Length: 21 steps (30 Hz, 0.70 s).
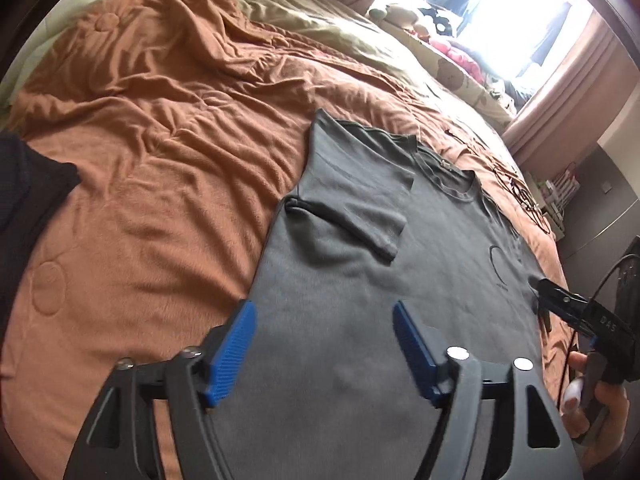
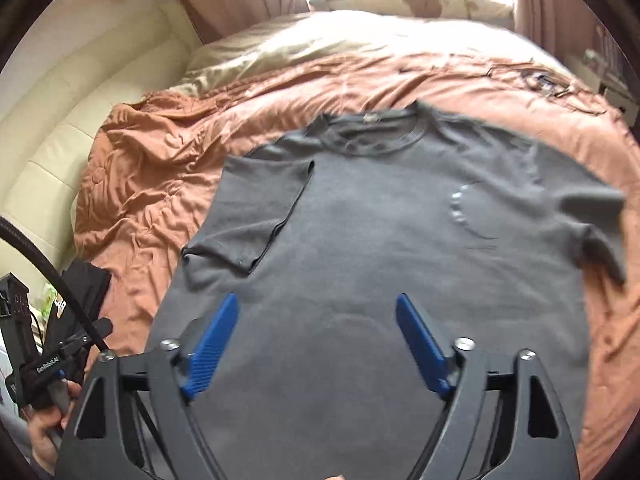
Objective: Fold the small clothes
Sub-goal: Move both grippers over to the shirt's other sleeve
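Your left gripper (image 1: 324, 350) & right gripper (image 2: 318, 346): fingers apart, empty, above grey tee (image 2: 360, 240); left sleeve (image 2: 260, 208) folded in, bed (image 1: 140, 200) clear alongside.

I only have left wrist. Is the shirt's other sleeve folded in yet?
Observer: No. In the right wrist view the far sleeve lies spread out flat on the orange blanket; only the near sleeve is folded over the gray T-shirt.
Operator: Right gripper holding anything?
Observer: No. The right gripper is open above the shirt, nothing between its blue pads.
Operator: What's past the blanket on that side?
Observer: A cream padded headboard.
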Tool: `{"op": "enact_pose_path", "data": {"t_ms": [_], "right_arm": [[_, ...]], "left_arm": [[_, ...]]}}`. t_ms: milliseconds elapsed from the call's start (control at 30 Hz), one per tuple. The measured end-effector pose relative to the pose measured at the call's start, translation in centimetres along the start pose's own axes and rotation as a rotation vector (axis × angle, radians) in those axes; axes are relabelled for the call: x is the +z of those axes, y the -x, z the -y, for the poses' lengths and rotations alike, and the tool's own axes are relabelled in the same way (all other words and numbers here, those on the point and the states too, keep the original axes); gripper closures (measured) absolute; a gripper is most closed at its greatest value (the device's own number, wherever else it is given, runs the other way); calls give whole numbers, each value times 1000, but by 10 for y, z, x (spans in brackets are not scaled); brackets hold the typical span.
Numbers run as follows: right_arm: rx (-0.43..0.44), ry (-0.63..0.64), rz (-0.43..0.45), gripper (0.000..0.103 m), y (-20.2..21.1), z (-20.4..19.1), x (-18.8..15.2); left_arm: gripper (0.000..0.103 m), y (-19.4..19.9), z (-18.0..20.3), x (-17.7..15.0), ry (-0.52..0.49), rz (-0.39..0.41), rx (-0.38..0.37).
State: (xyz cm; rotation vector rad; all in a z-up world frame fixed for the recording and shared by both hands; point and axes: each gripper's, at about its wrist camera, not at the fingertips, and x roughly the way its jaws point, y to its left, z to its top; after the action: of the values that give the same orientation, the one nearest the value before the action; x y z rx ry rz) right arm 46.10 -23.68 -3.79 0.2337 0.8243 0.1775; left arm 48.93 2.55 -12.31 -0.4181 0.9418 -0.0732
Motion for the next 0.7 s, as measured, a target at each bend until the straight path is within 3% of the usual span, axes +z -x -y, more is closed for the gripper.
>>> {"op": "enact_pose_path", "data": {"t_ms": [133,267,700], "right_arm": [[-23,11,28,18,42,0,-25],[-27,5,48,17,84,8,-49],[-69,-45,120,17,199,44,-118]], "left_arm": [[9,30,10,-15,-23,37,3],[1,61,23,-34,-60,79,7],[1,130,78,-94,-142,122,-67]]}}
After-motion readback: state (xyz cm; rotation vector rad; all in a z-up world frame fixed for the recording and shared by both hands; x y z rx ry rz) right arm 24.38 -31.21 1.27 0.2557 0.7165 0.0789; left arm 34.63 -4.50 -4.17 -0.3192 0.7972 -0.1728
